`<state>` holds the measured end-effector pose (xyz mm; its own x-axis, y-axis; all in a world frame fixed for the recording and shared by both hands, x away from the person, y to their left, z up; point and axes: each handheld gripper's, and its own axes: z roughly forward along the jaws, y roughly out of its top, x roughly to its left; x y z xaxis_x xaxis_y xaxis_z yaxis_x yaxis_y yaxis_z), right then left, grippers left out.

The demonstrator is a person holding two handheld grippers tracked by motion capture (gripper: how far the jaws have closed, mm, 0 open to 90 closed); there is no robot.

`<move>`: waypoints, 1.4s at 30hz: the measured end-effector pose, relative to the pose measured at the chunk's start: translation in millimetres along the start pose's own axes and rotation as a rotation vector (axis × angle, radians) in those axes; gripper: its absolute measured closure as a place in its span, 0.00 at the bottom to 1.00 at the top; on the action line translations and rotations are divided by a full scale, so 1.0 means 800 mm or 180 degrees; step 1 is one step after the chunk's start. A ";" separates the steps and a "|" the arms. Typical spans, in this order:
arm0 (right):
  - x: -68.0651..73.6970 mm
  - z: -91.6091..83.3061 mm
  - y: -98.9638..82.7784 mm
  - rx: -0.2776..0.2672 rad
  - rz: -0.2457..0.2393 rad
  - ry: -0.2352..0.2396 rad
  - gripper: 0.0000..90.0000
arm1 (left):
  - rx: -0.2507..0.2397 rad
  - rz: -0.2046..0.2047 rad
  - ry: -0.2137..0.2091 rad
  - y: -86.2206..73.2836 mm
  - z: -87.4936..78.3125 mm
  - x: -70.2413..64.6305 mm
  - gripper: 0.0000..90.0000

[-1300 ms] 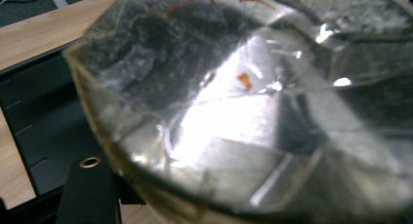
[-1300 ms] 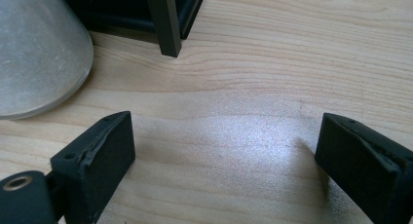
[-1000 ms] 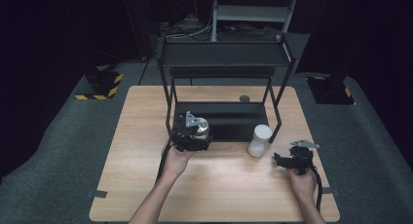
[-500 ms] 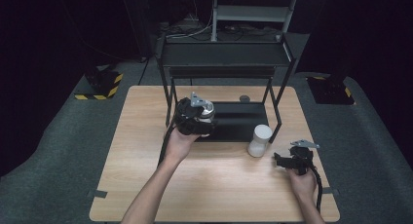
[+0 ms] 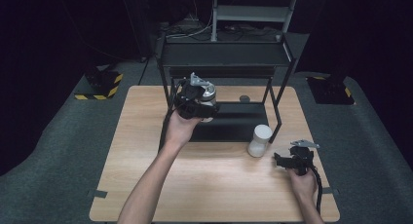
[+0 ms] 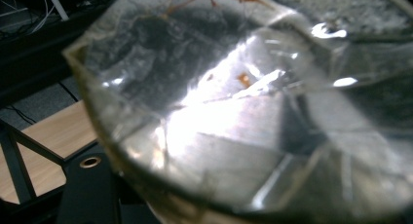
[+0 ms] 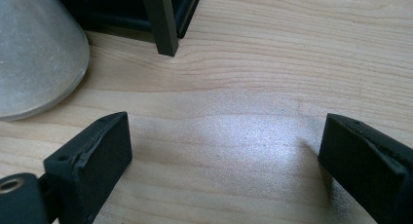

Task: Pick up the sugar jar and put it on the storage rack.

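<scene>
My left gripper is shut on a clear jar with a silvery top and holds it up in the air, in front of the black rack, just below its upper shelf. In the left gripper view the clear jar sits very close and hides the jaws. A white frosted container stands on the table by the rack's front right leg. To its right, my right gripper rests low on the wood; its jaws have just been opening and hold nothing. The frosted container lies off to their left.
The rack's low black shelf lies on the wooden table. A rack leg stands just ahead of the right jaws. A small dark round piece sits on the table behind the rack. Bare wood spreads across the front.
The left hand has lifted the jar from near the low shelf up toward the rack's upper shelf. The right hand has stayed where it was.
</scene>
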<state>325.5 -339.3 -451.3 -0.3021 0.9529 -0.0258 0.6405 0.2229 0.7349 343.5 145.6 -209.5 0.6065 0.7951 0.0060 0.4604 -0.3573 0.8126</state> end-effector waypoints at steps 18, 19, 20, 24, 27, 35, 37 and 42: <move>0.000 0.000 0.001 0.0013 0.0007 0.0010 0.04 | -0.0059 0.0043 0.0029 0.069 -0.012 0.002 0.34; 0.000 0.000 0.001 0.0013 0.0006 0.0010 0.04 | -0.0059 0.0046 0.0034 0.075 -0.013 0.002 0.34; 0.000 0.000 0.001 0.0013 0.0006 0.0010 0.04 | -0.0059 0.0046 0.0034 0.075 -0.013 0.002 0.34; 0.000 0.000 0.001 0.0016 0.0005 0.0011 0.04 | -0.0097 0.0013 0.0050 0.097 -0.019 0.005 0.34; 0.000 0.000 0.001 0.0012 0.0003 0.0010 0.04 | -0.0105 -0.0010 0.0075 0.106 -0.021 0.005 0.34; 0.000 0.000 0.001 0.0014 0.0006 0.0010 0.04 | -0.0097 -0.0084 0.0203 0.136 -0.021 0.009 0.34; 0.000 0.000 0.001 0.0015 0.0004 0.0010 0.04 | -0.0103 -0.0109 0.0241 0.140 -0.018 0.012 0.34; 0.000 0.000 0.001 0.0015 0.0001 0.0009 0.04 | -0.0154 -0.0256 0.0607 0.146 0.000 0.007 0.34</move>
<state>326.2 -339.2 -450.7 -0.3039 0.9524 -0.0236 0.6439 0.2236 0.7317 400.4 108.6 -114.4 0.4334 0.9000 0.0466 0.4678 -0.2688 0.8420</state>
